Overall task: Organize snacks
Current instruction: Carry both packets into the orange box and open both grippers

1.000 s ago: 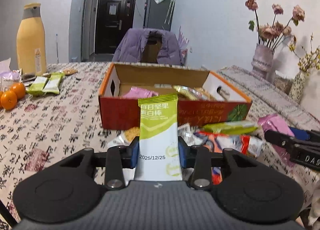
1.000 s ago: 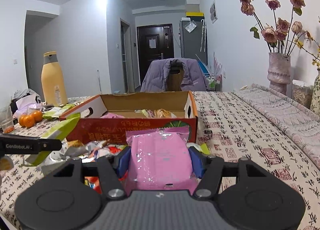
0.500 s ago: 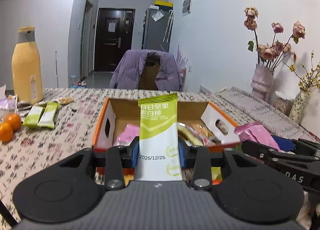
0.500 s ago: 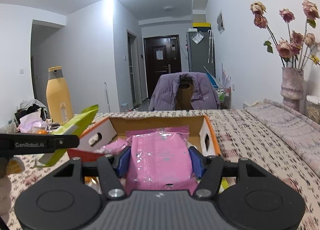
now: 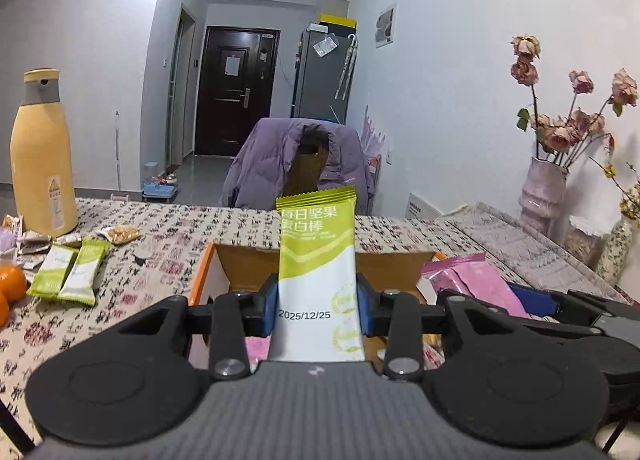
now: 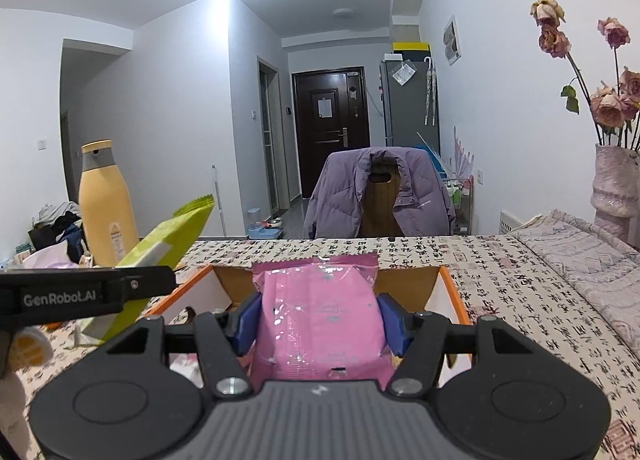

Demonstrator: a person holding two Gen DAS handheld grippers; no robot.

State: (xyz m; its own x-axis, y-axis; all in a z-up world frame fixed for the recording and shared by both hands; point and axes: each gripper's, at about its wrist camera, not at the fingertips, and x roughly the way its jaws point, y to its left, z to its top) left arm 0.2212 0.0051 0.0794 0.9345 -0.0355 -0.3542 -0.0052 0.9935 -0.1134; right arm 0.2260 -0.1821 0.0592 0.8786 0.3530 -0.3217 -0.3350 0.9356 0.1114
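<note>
Step in hand, as judged: carrying two snacks over the open box and dropping them in. To do it well, hold both pinches firm until each packet is past the near wall of the cardboard box [image 5: 202, 272] and above its open inside. Then lower a little and release one side after the other, not both together, so that the packets do not collide. Mind also the side-by-side closeness of the two tools, which seem near to each other at 3 o'clock of the left view.

Left jaws: narrowly spread, pinching the green bar packet [image 5: 318, 272] by its white lower half between the blue pads [image 5: 270, 310]. Stands upright, printed face toward the camera, top seal at 12 o'clock. In the right view, seen tilted at 10 o'clock [image 6: 176, 236].

Right jaws: spread wider, pressing on both sides of the pink packet [image 6: 320, 320], which bulges between the pads and looks soft. Appears also at 3 o'clock of the left view [image 5: 472, 280].

Just beyond both packets, at 12 o'clock: the box, open at the top, with more snacks inside at the bottom, only partly visible behind the tools. Further out on the patterned table [image 5: 160, 260], at 9 o'clock: two green bars [image 5: 70, 274] lying side by side, oranges [image 5: 12, 284] at the edge, and a tall yellow bottle [image 5: 40, 155] behind. Far at 12 o'clock, a chair with a purple jacket [image 5: 296, 163]; at 3 o'clock, a vase [image 5: 542, 191] with dried roses.
</note>
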